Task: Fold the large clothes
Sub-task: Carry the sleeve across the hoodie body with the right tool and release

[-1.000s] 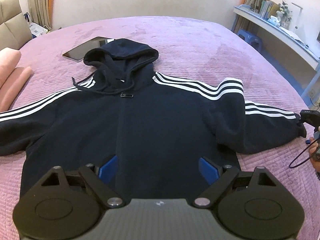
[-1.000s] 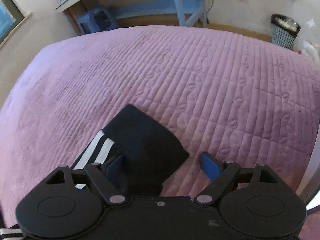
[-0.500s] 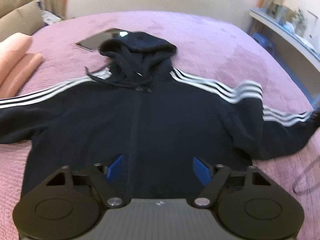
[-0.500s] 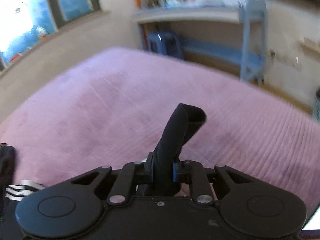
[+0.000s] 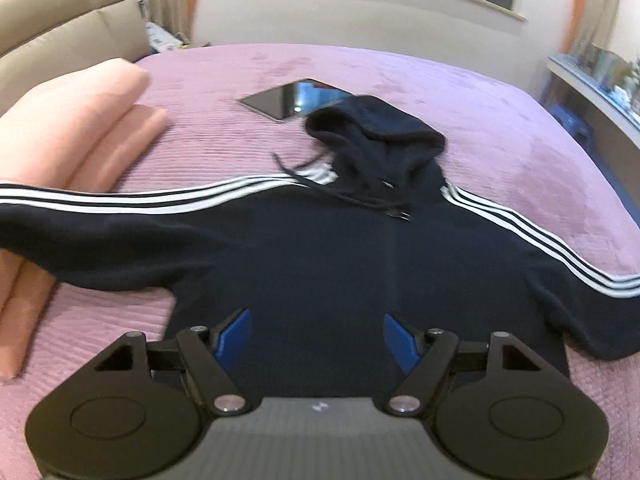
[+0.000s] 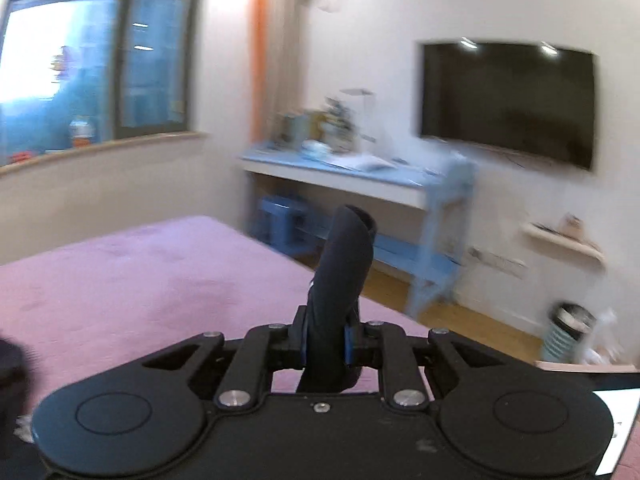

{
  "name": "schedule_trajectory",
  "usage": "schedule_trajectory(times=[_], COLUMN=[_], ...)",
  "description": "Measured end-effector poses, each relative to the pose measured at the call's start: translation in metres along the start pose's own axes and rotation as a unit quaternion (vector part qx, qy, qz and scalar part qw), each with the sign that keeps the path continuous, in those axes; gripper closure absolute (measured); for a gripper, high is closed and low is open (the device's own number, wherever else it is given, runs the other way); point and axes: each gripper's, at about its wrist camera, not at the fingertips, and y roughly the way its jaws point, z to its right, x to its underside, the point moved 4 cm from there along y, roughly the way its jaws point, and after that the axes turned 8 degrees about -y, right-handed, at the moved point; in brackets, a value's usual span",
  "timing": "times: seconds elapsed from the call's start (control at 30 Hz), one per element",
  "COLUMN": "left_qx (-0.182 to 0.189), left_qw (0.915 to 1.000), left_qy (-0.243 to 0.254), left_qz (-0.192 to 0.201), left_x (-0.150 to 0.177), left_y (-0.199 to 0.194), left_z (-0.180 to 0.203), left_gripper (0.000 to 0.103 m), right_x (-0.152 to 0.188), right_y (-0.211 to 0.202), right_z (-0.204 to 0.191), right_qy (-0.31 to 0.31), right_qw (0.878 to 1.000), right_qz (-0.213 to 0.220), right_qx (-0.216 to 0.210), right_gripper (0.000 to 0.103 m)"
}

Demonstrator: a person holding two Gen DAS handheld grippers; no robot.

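Observation:
A dark navy hoodie (image 5: 340,264) with white sleeve stripes lies face up on the purple bed cover (image 5: 500,112), hood toward the far side. Its left sleeve (image 5: 100,216) stretches out to the left. My left gripper (image 5: 316,332) is open and empty, low over the hoodie's lower body. My right gripper (image 6: 326,336) is shut on the dark sleeve cuff (image 6: 342,264), which stands up between the pads, lifted above the bed (image 6: 120,280).
A dark tablet (image 5: 292,98) lies on the bed beyond the hood. Folded pink bedding (image 5: 68,132) sits at the left. A beige headboard (image 5: 60,36) is behind it. The right wrist view shows a blue desk (image 6: 360,176), a wall TV (image 6: 508,100) and a waste bin (image 6: 568,332).
My right gripper closed on the sleeve cuff and lifted it off the bed, swinging up toward the room. My left gripper shifted left over the hoodie and stayed open.

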Motion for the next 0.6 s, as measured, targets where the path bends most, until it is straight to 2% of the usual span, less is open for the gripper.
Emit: schedule_trajectory(times=[0.1,0.2,0.23,0.27,0.3,0.33,0.4,0.43,0.5,0.6], left_qx=[-0.005,-0.015,-0.018,-0.021,-0.023,-0.028,-0.039,-0.035,-0.015,0.040], left_qw=[0.9999,0.9995,0.9994,0.9993,0.9993,0.9993,0.9992,0.9992,0.9993,0.9972], left_qy=[-0.014,-0.018,-0.019,-0.020,-0.021,-0.019,-0.013,-0.012,-0.012,-0.008], left_qz=[0.009,0.019,0.021,0.022,0.020,0.017,-0.002,-0.015,-0.033,-0.062], left_x=[-0.010,-0.021,-0.024,-0.026,-0.028,-0.028,-0.026,-0.023,-0.020,-0.018], left_y=[-0.010,-0.014,-0.014,-0.012,-0.008,-0.002,0.017,0.027,0.044,0.072], left_z=[-0.028,-0.054,-0.063,-0.072,-0.079,-0.087,-0.097,-0.102,-0.105,-0.094], left_gripper=[0.028,0.028,0.028,0.027,0.026,0.026,0.027,0.028,0.028,0.026], right_x=[-0.003,0.009,0.021,0.034,0.048,0.067,0.092,0.104,0.112,0.132], right_y=[-0.050,-0.083,-0.094,-0.101,-0.108,-0.116,-0.118,-0.121,-0.108,-0.083], right_z=[-0.088,-0.183,-0.218,-0.247,-0.271,-0.293,-0.306,-0.301,-0.288,-0.251], right_qy=[-0.010,-0.026,-0.036,-0.050,-0.070,-0.093,-0.116,-0.121,-0.141,-0.174], right_qw=[0.994,0.975,0.963,0.949,0.936,0.924,0.910,0.911,0.921,0.935], right_qz=[0.005,-0.020,-0.034,-0.046,-0.063,-0.086,-0.126,-0.137,-0.151,-0.183], right_qx=[-0.110,-0.221,-0.266,-0.308,-0.338,-0.361,-0.378,-0.369,-0.332,-0.248], right_gripper=[0.082,0.075,0.059,0.032,0.024,0.029,0.031,0.031,0.029,0.029])
